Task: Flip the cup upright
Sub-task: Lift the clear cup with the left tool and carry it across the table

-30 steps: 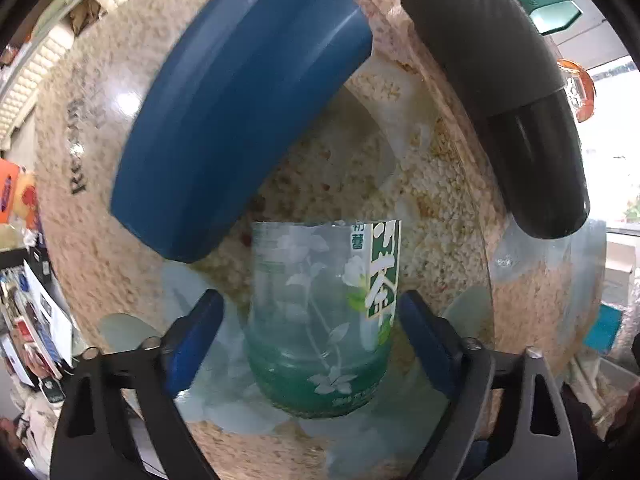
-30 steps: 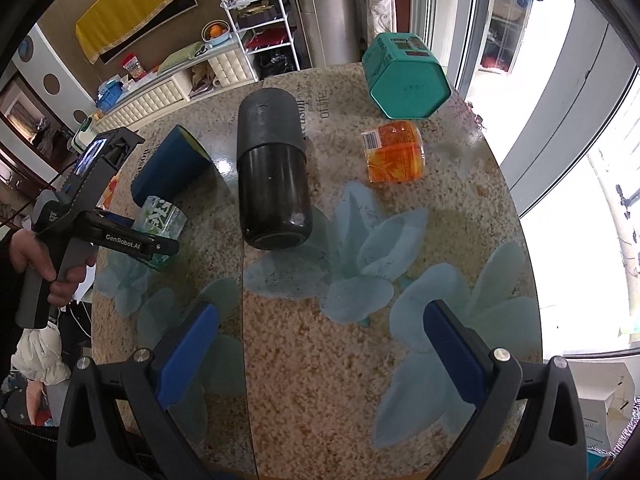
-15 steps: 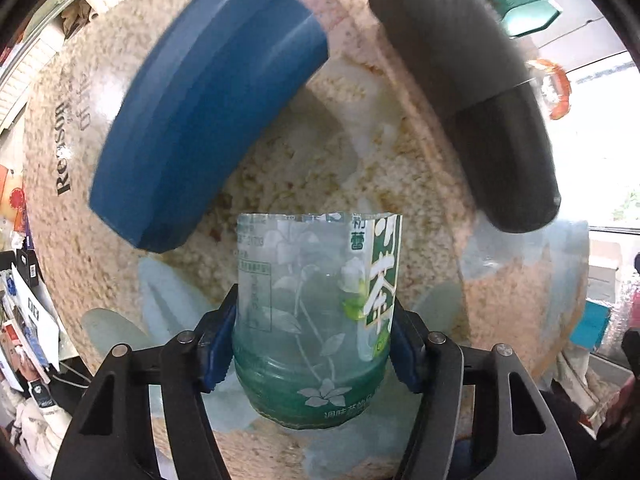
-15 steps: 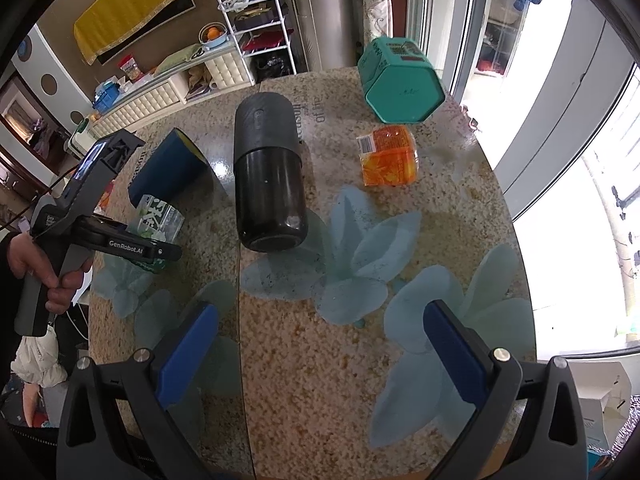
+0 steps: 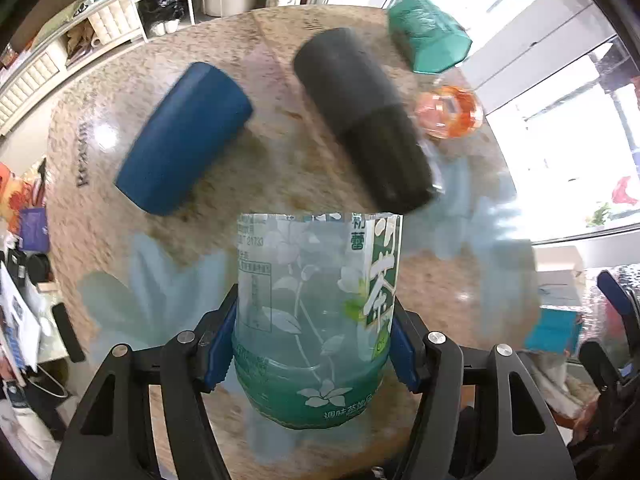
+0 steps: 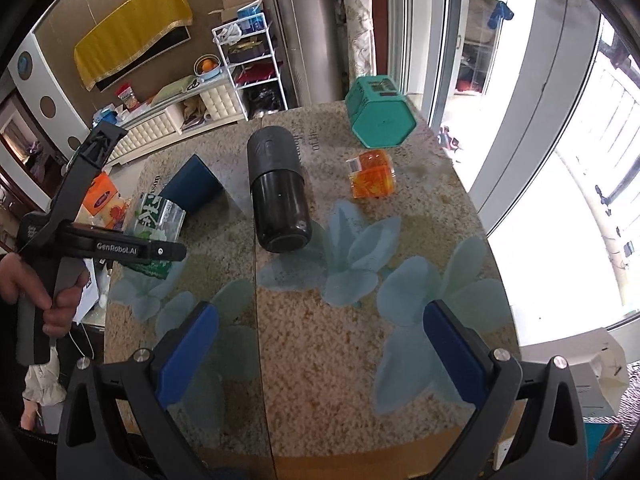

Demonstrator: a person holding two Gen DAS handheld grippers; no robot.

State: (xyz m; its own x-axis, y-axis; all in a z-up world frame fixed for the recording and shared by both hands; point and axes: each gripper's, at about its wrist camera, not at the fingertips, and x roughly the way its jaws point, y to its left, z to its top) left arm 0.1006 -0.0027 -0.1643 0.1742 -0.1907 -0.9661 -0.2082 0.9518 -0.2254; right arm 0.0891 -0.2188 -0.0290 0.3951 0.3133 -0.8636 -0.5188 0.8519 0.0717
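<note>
Gripping a clear plastic cup [image 5: 316,320] printed with white flowers and a green label, the left gripper [image 5: 312,344] presses its blue pads [image 5: 218,350] against both sides, holding it above the speckled stone table [image 6: 340,344]. Nothing shows inside it. The right gripper [image 6: 320,344] hangs wide apart, holding nothing. A blue cup [image 5: 184,140] and a matte black cylinder [image 5: 360,120] lie on their sides beyond.

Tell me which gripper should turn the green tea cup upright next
Left. The left gripper is already clamped on the green tea cup, pads on both sides. The right gripper is open over the table, away from the cup.
</note>
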